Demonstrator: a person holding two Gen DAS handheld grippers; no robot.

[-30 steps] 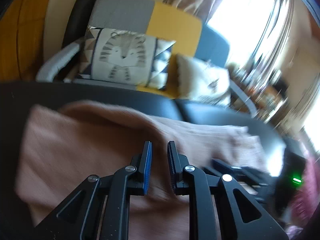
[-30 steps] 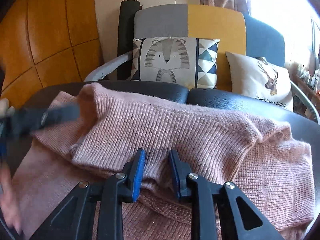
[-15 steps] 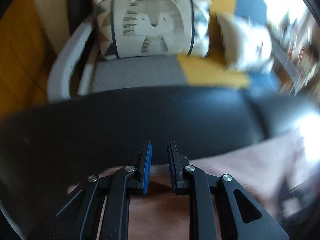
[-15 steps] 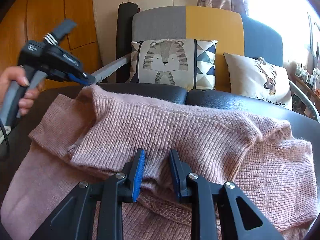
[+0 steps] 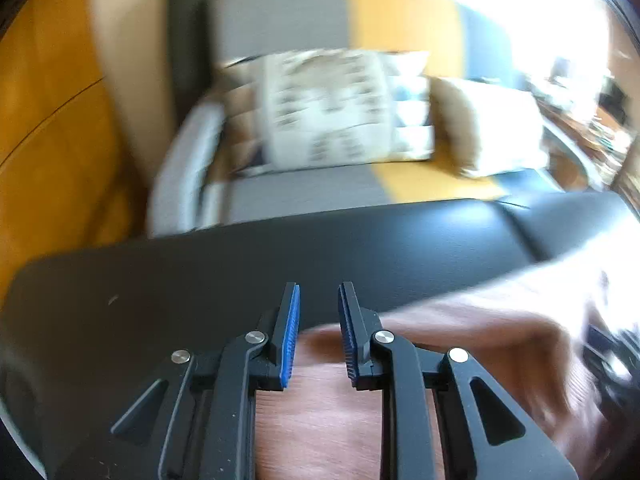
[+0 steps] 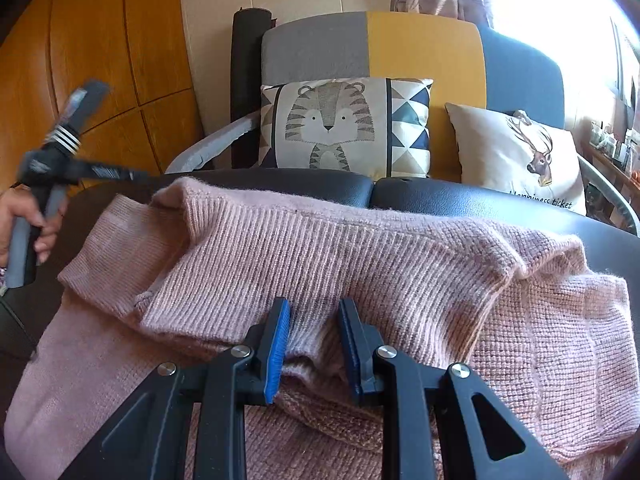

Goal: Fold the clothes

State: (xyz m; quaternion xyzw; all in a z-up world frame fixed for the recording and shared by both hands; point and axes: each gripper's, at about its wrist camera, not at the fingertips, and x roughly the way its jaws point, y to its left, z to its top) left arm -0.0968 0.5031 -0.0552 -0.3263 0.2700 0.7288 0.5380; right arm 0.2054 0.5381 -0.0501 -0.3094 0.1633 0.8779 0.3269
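Observation:
A pink knitted sweater (image 6: 320,256) lies partly folded on a black table (image 6: 500,204), with a ribbed part laid over the top. My right gripper (image 6: 314,320) is open just above the sweater's near fold, with fabric showing between the jaws. My left gripper (image 5: 318,312) is open and empty over the sweater's left edge (image 5: 332,412), pointing at the bare black table (image 5: 200,280). In the right wrist view the left gripper (image 6: 104,172) is held in a hand at the far left, above the table's edge.
Behind the table stands a grey, yellow and blue sofa (image 6: 372,44) with a tiger cushion (image 6: 340,124) and a deer cushion (image 6: 520,156). An orange wooden wall (image 6: 100,40) is at the left. A bright window (image 6: 560,8) is at the right.
My left gripper has swung left off the sweater and now points at the bare table and sofa. The right gripper and the sweater have stayed still.

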